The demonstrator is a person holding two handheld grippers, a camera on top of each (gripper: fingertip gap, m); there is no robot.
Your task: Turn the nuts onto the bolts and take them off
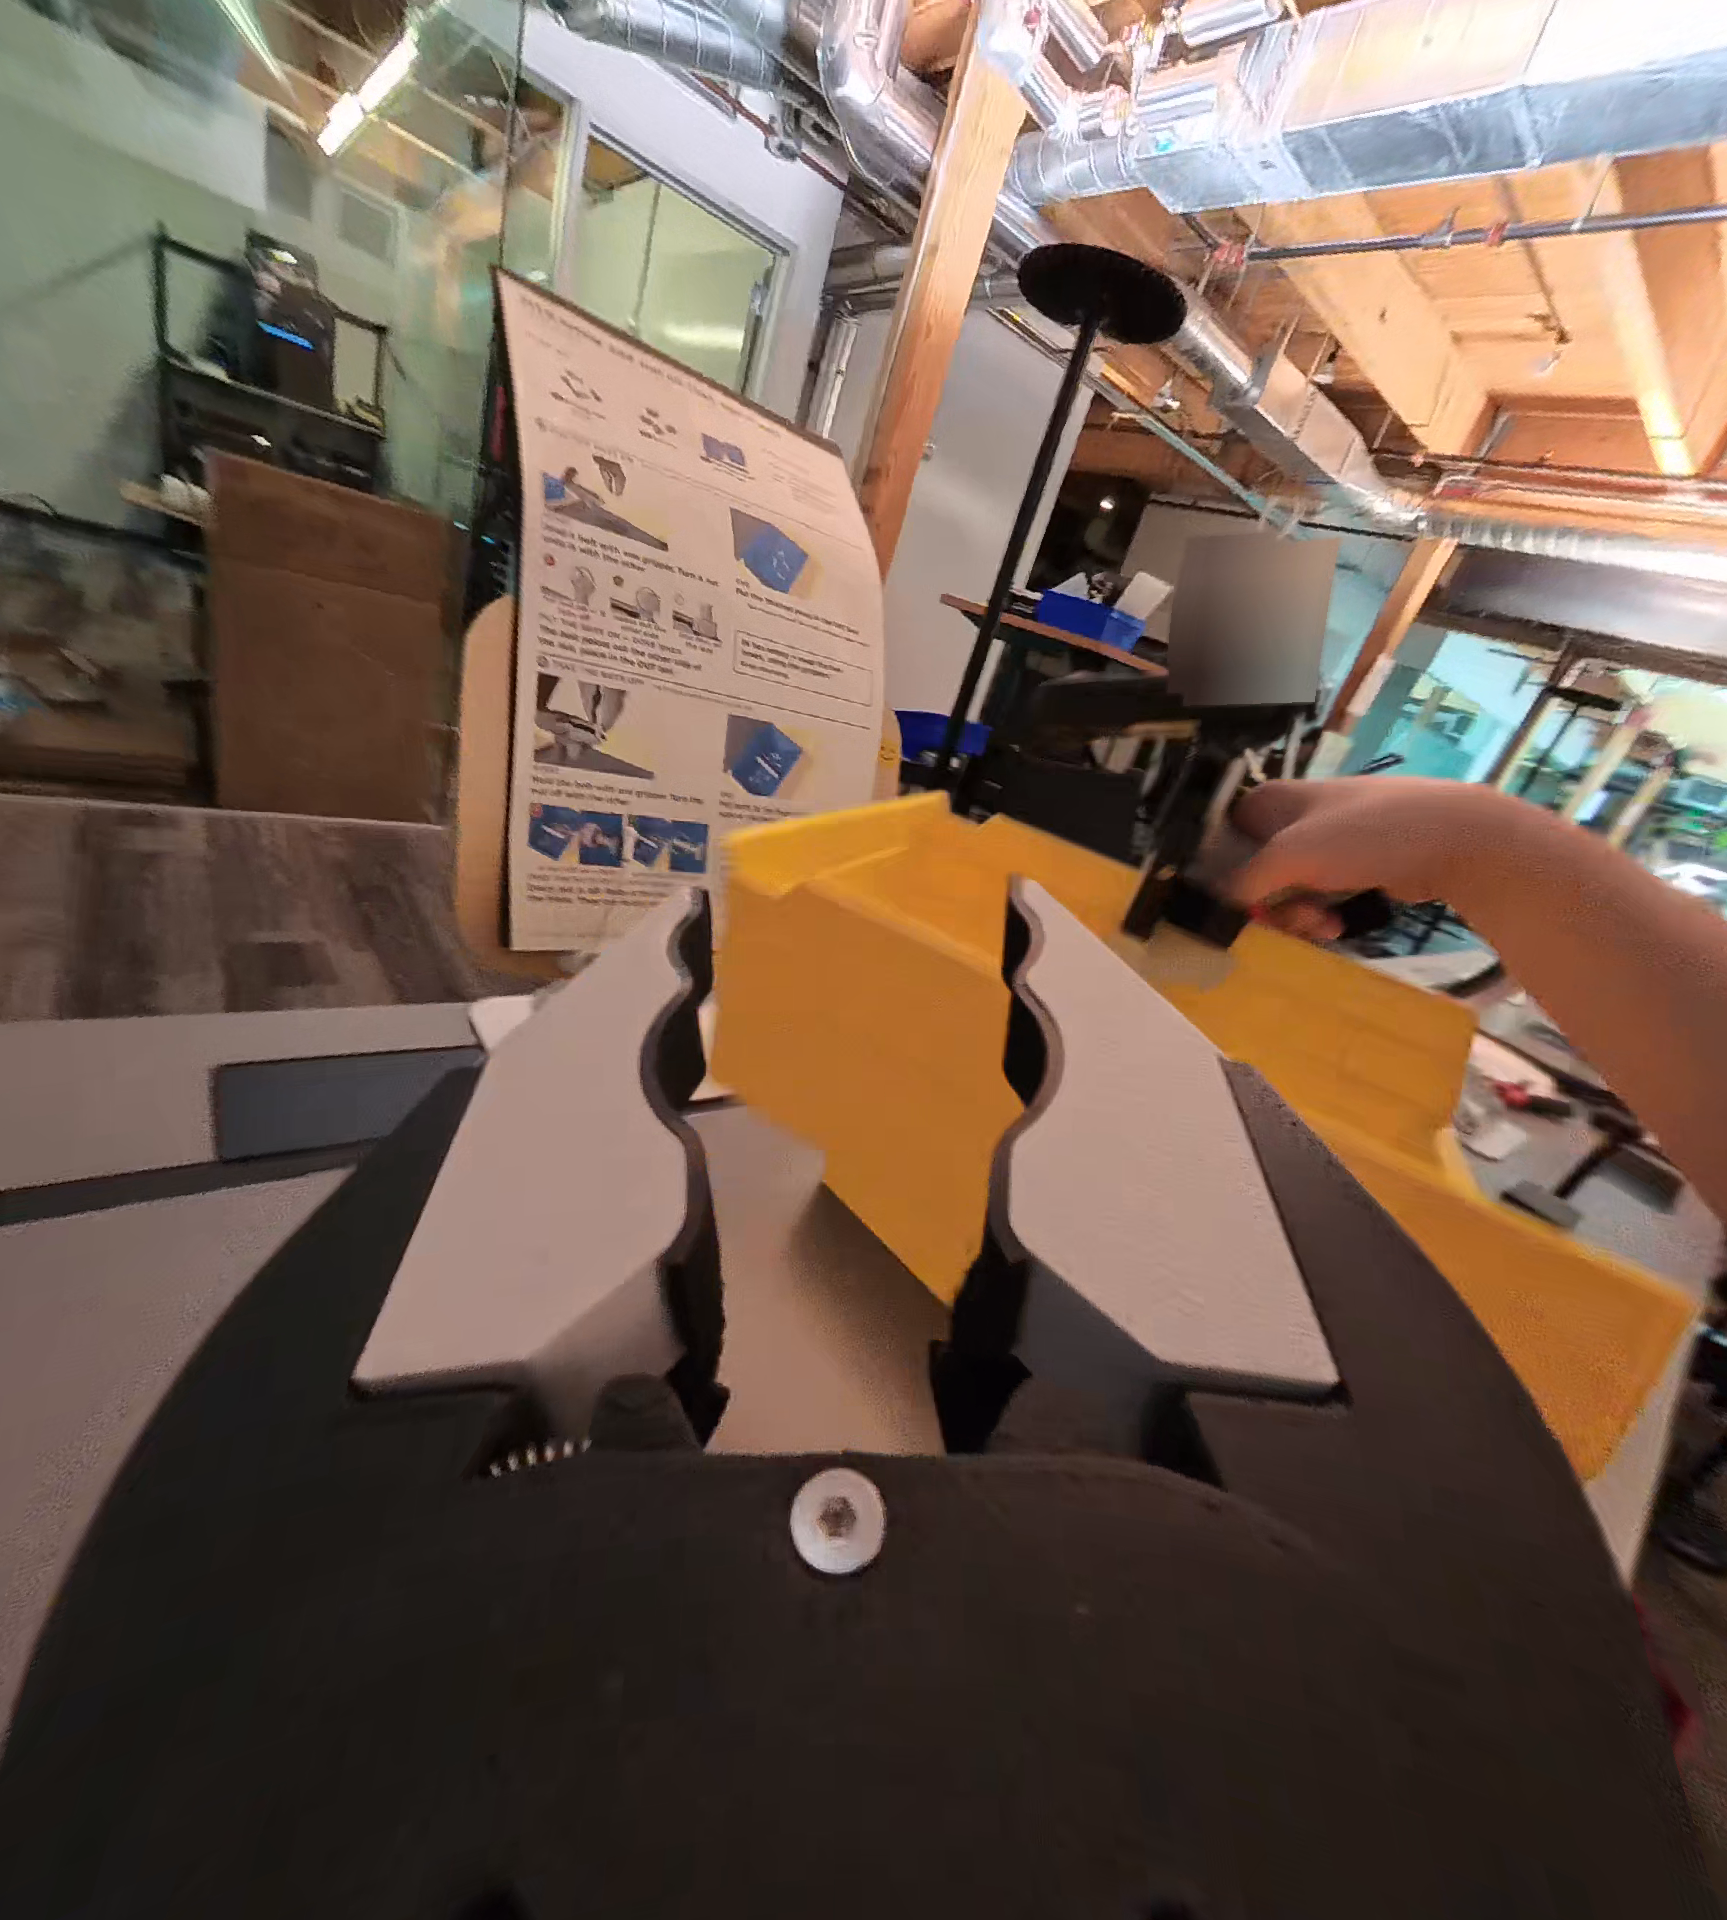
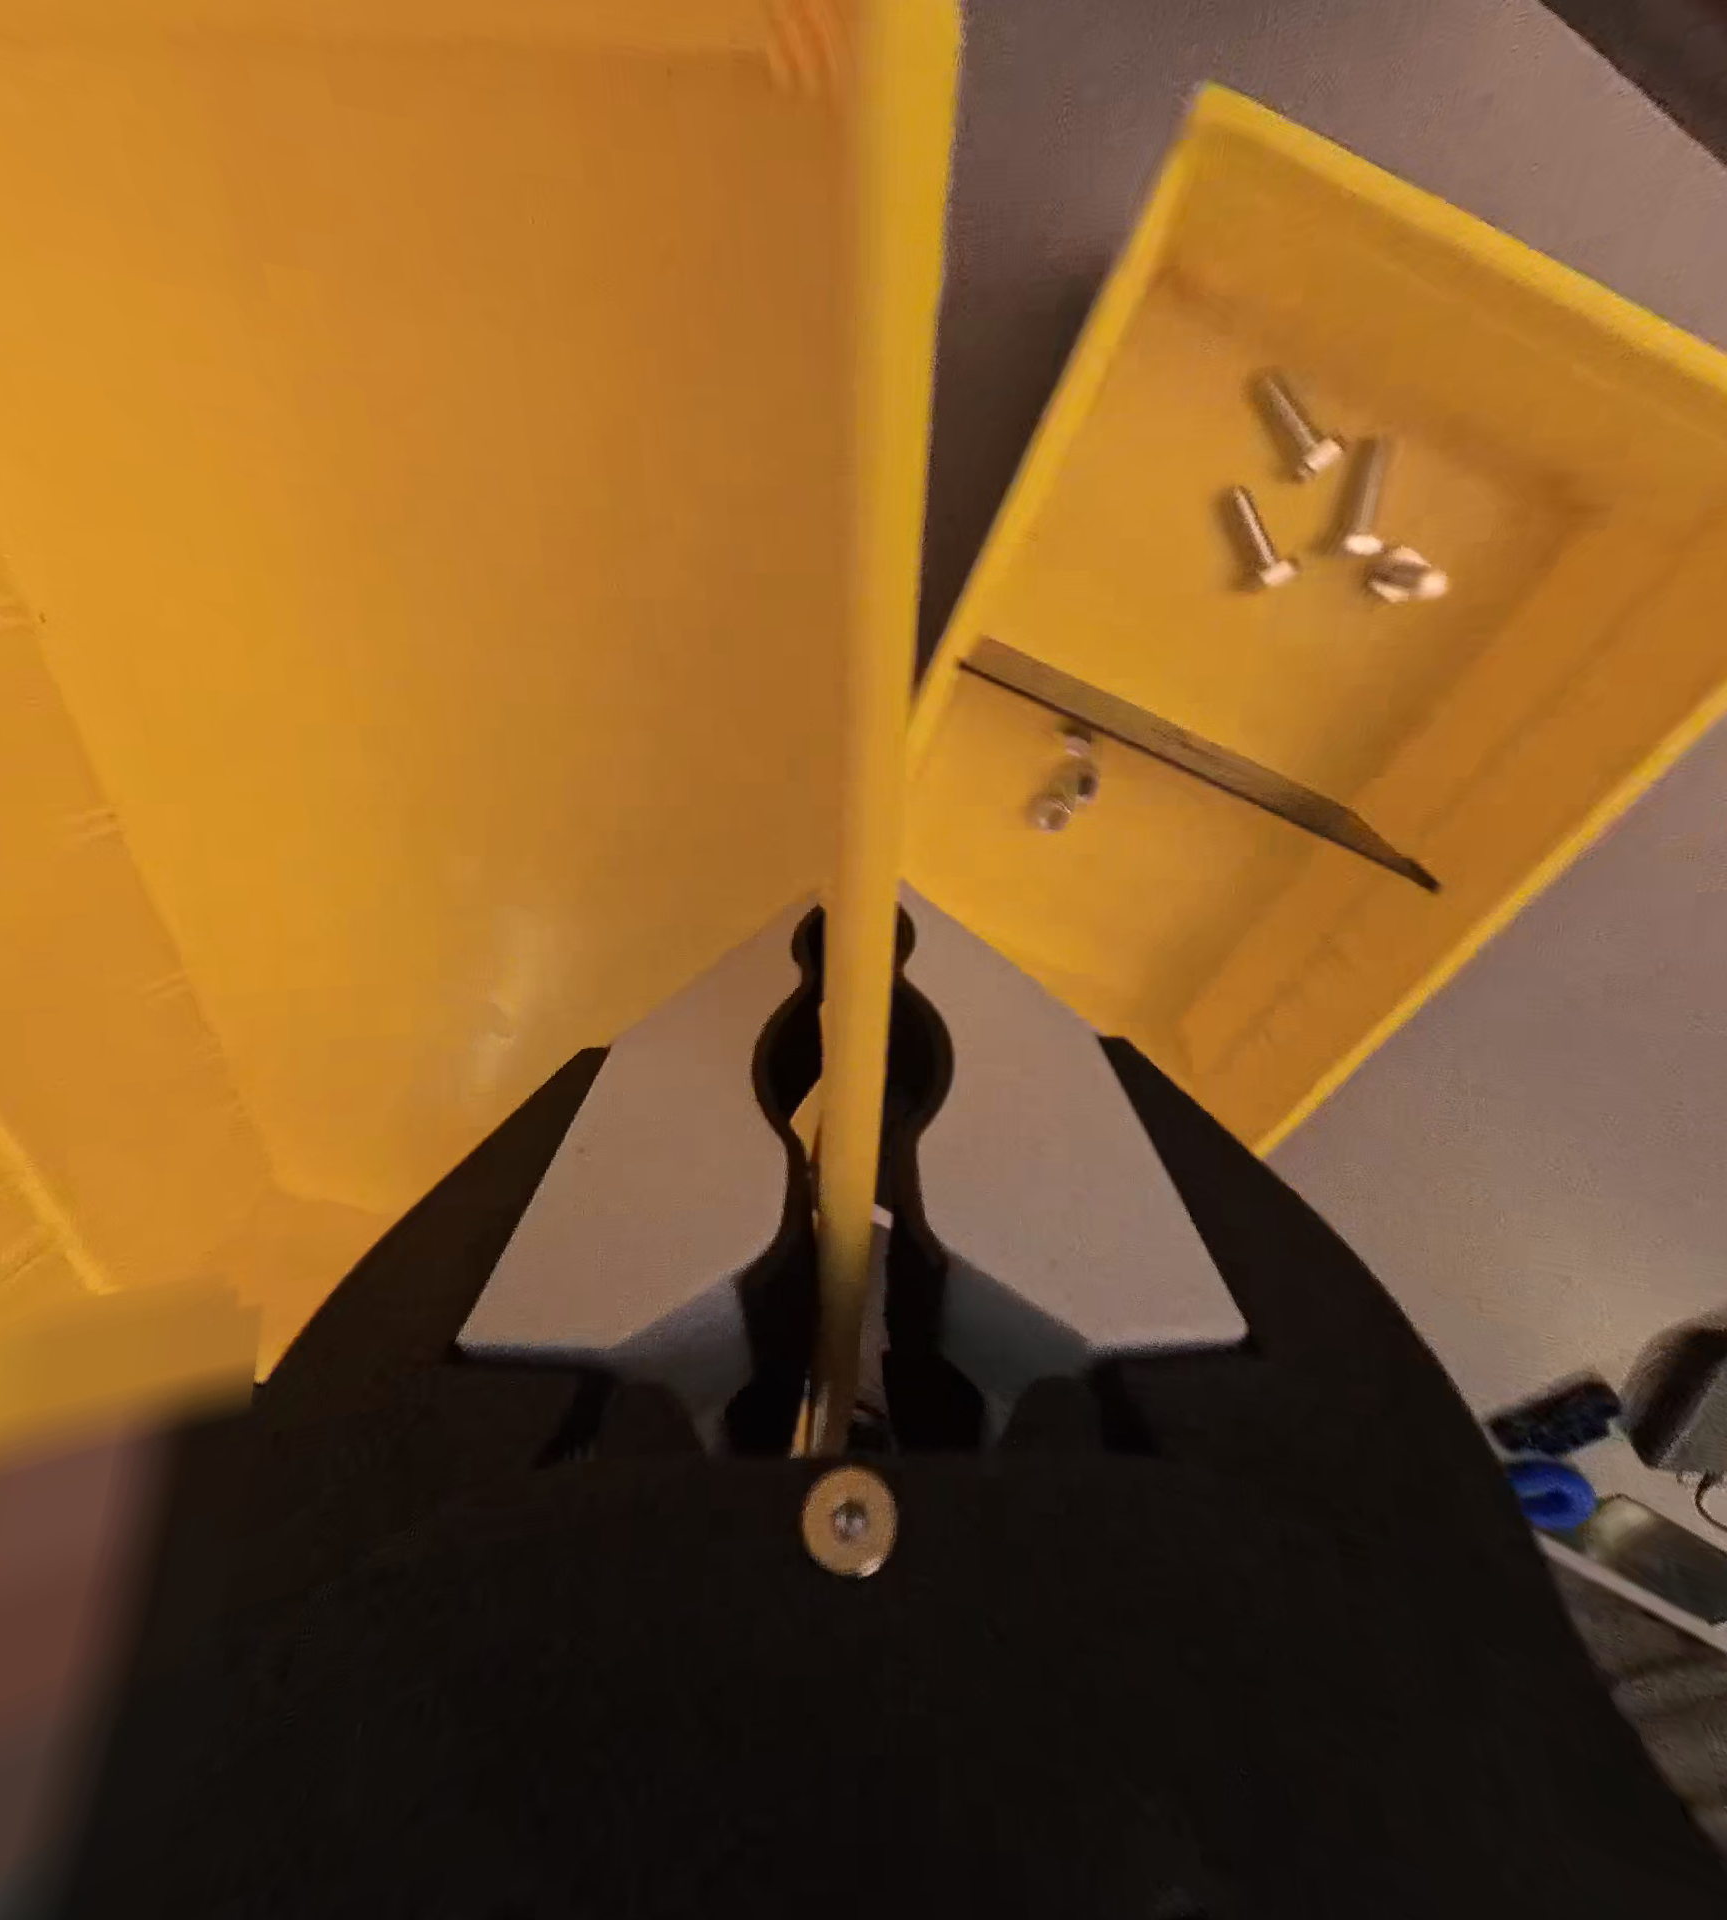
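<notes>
Leaning at the far left of the left wrist view, a brown board [image 1: 319, 634] stands against the wall, and just right of it a printed instruction sheet [image 1: 693, 665] stands upright at the back of the grey table [image 1: 59, 1351]. In front of the sheet the left gripper [image 1: 854, 966] hangs over the table w/ its fingers spread wide and nothing between them. Behind its tips is a yellow bin [image 1: 859, 1018], lifted and tilted — a black pole w/ a round disc on top [image 1: 1098, 291] rises behind it. Farther right, a person's hand [image 1: 1358, 852] holds the right gripper [image 1: 1176, 920] at the bin's upper edge; from this side it can't be told how tightly it grips.

In the right wrist view the yellow bin [image 2: 371, 520] fills the left half, very close and blurred. At centre its thin wall runs edge-on between the right gripper's fingers [image 2: 854, 966], which are pinched together on it. Right of that, a second yellow bin [image 2: 1669, 436] lies on the grey table [image 2: 1461, 1247], apart from the held one, w/ a dark divider [image 2: 1202, 764] across it. Four loose bolts [image 2: 1332, 499] lie in the far compartment; one more bolt [image 2: 1061, 779] lies in the near compartment, just beside the divider — whether a nut sits on it can't be told. At the lower right are blurred grey and blue items [image 2: 1711, 1403].
</notes>
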